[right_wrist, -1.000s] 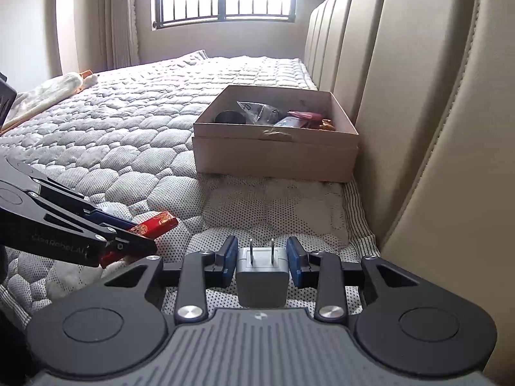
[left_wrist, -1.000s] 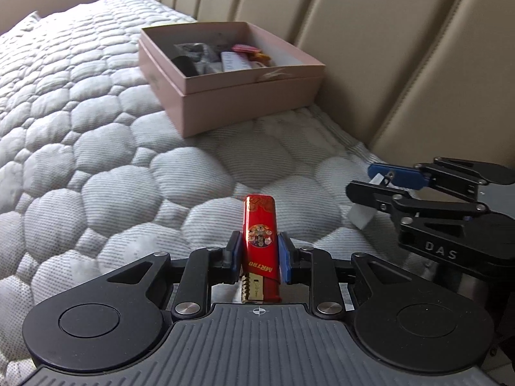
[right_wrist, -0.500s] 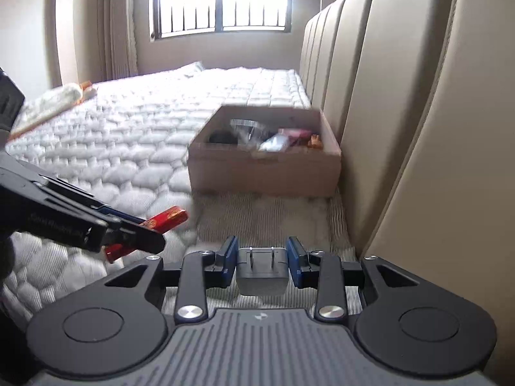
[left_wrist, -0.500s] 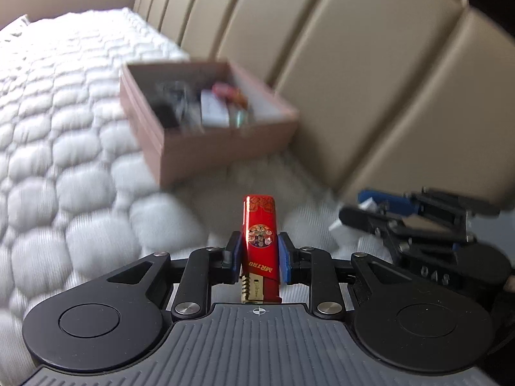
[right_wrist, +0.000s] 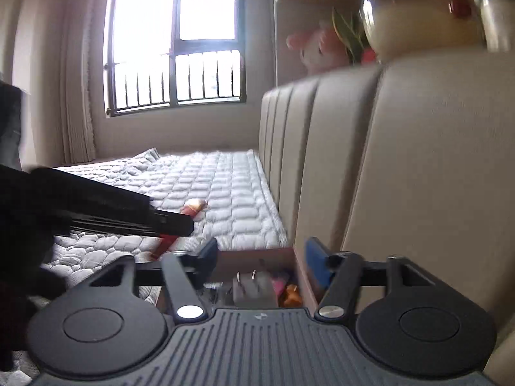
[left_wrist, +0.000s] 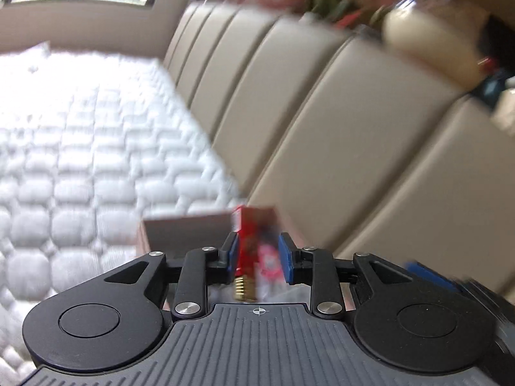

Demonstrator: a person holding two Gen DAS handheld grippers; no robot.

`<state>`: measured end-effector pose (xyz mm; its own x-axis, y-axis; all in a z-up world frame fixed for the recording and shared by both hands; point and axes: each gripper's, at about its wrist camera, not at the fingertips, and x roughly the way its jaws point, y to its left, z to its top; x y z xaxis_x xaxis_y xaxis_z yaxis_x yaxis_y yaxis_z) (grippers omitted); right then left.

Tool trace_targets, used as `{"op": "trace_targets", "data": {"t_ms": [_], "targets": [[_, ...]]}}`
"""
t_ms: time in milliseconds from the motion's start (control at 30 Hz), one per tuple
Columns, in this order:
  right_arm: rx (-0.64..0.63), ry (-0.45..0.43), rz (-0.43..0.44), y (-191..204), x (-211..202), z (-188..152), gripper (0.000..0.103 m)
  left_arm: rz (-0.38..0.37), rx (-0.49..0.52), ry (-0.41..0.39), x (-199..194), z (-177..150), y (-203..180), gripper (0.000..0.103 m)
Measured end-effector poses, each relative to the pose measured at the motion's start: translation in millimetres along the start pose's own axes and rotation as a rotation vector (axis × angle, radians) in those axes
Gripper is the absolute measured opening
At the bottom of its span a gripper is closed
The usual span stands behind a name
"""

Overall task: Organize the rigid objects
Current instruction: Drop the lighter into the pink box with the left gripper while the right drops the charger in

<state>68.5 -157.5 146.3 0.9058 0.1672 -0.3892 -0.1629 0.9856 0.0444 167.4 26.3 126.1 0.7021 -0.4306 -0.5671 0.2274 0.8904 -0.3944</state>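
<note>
Bed [right_wrist: 206,183]: I see the white quilted mattress running toward the window [right_wrist: 180,41], with the padded beige headboard [left_wrist: 338,135] along its right side.
Box [right_wrist: 257,254]: the pink carton lies on the bed against the headboard, right under both my claws; small items fill it, blurred.
Left claw [left_wrist: 258,254]: its jaws have just been opening. The red lighter [left_wrist: 254,251] stands upright between the blue pads, blurred, with a gap showing on the right side; I cannot tell if the left pad touches it. It hangs over the box's near edge.
Right claw [right_wrist: 262,259]: its jaws have just been opening and stand wide apart, holding nothing.
Charger [right_wrist: 254,289]: the grey plug lies in the box below the right claw, prongs up, clear of both pads.
</note>
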Motion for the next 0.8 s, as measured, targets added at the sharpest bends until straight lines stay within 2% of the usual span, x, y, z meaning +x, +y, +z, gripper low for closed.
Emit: {"op": "trace_targets", "data": {"t_ms": [67, 133, 233, 333, 400, 467, 600, 667, 800], "targets": [[-0.02, 0.036, 0.011, -2, -2, -22, 0.064, 0.024, -0.004, 0.029, 17, -14, 8, 0.029], [-0.049, 0.066, -0.007, -3, -7, -46, 0.07, 0.043, -0.007, 0.019, 17, -30, 12, 0.029], [-0.052, 0.142, 0.021, -8, -15, -79, 0.077, 0.069, -0.001, -0.038, -12, -60, 15, 0.029], [-0.075, 0.208, 0.04, -7, -16, -107, 0.078, 0.169, 0.017, -0.093, -46, -99, 7, 0.029], [-0.106, 0.231, 0.028, -6, -14, -121, 0.078, 0.235, 0.015, -0.096, -60, -121, 1, 0.029], [-0.102, 0.246, 0.02, -4, -9, -129, 0.08, 0.29, 0.024, -0.067, -60, -137, -2, 0.029], [-0.066, 0.293, -0.014, -11, 13, -138, 0.081, 0.351, 0.017, -0.046, -62, -163, -10, 0.029], [-0.068, 0.303, -0.036, -12, 18, -141, 0.081, 0.356, 0.004, -0.041, -62, -171, -13, 0.029], [-0.096, 0.315, -0.057, -9, 23, -145, 0.081, 0.382, 0.05, -0.04, -57, -185, -20, 0.029]]}}
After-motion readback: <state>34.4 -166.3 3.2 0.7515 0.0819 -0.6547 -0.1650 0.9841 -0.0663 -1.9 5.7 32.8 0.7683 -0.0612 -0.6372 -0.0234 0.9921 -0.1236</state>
